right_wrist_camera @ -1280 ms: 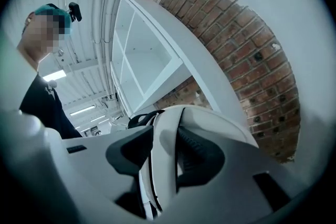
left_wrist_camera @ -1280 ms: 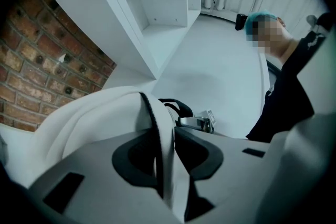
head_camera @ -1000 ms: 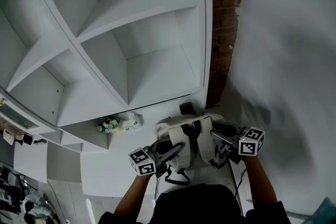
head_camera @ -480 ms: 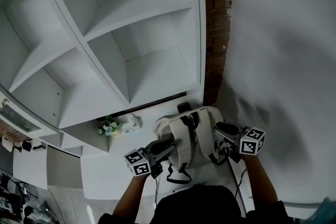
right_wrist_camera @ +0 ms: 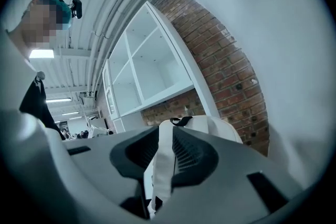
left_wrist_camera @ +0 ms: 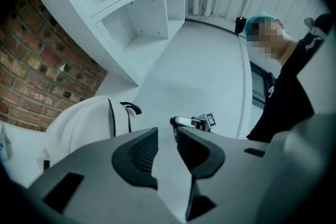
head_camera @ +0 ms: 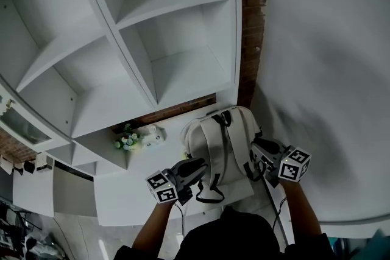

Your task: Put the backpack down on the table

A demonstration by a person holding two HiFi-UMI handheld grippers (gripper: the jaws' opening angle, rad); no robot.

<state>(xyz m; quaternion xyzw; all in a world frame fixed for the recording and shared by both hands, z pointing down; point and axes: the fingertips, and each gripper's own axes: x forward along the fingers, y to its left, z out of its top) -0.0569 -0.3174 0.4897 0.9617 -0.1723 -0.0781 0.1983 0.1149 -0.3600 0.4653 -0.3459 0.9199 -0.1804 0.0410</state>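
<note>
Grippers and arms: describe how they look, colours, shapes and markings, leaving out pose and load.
Both the left gripper and right gripper have pale grey moulded bodies with two black ribbed pads. Each carries a white cube with black square markers. The person's forearms are bare below a dark top.

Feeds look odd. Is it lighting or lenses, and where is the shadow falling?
Head view: dim, white cube shelves bowed by the wide lens, soft shadow on the pale wall right of the white fabric backpack. Left gripper view: black fisheye corners, cool cast. Right gripper view: same corners; white shoulder strap close and soft.
</note>
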